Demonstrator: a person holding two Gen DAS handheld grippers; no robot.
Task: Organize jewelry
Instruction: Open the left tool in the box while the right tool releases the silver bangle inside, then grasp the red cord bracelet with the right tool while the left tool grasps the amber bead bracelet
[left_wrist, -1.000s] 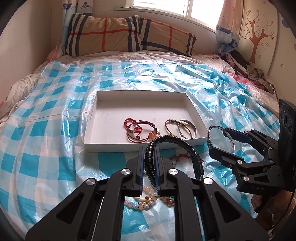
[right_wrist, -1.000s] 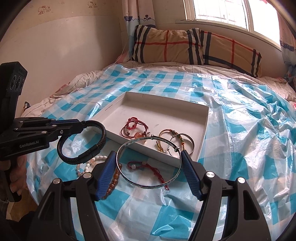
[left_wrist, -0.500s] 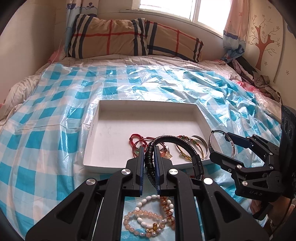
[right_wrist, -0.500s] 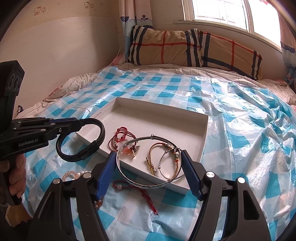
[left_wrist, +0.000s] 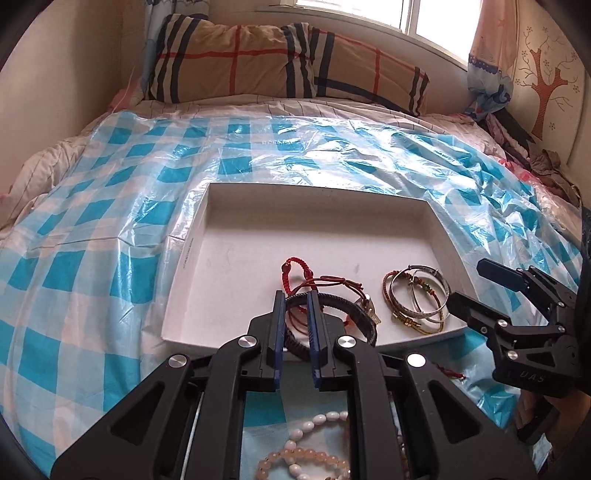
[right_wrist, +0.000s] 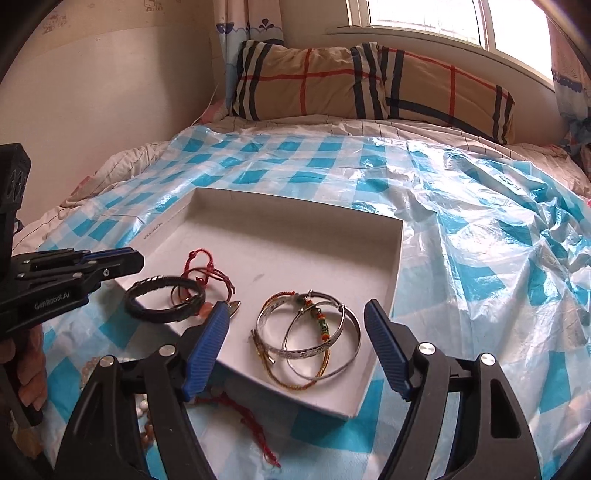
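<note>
A white shallow tray (left_wrist: 258, 236) (right_wrist: 295, 236) lies on the checked bed cover. In it lie red cord bracelets (left_wrist: 295, 269) (right_wrist: 199, 262), a black braided bracelet (right_wrist: 162, 299) (left_wrist: 354, 317), and silver and gold bangles (right_wrist: 310, 339) (left_wrist: 417, 295). My left gripper (left_wrist: 295, 332) (right_wrist: 114, 262) hangs over the tray's near edge, fingers slightly apart, with the black bracelet lying loose below them. My right gripper (right_wrist: 295, 347) (left_wrist: 472, 288) is open wide over the bangles, holding nothing.
Bead bracelets (left_wrist: 314, 446) and a red cord bracelet (right_wrist: 240, 410) lie on the blue-and-white plastic cover (right_wrist: 480, 258) in front of the tray. Plaid pillows (left_wrist: 288, 66) lie at the bed's head under a window. Clothes (left_wrist: 546, 162) are piled at the right.
Both grippers moved forward over the tray and opened. The black bracelet left the left gripper and the silver bangle left the right gripper; both now lie in the tray.
</note>
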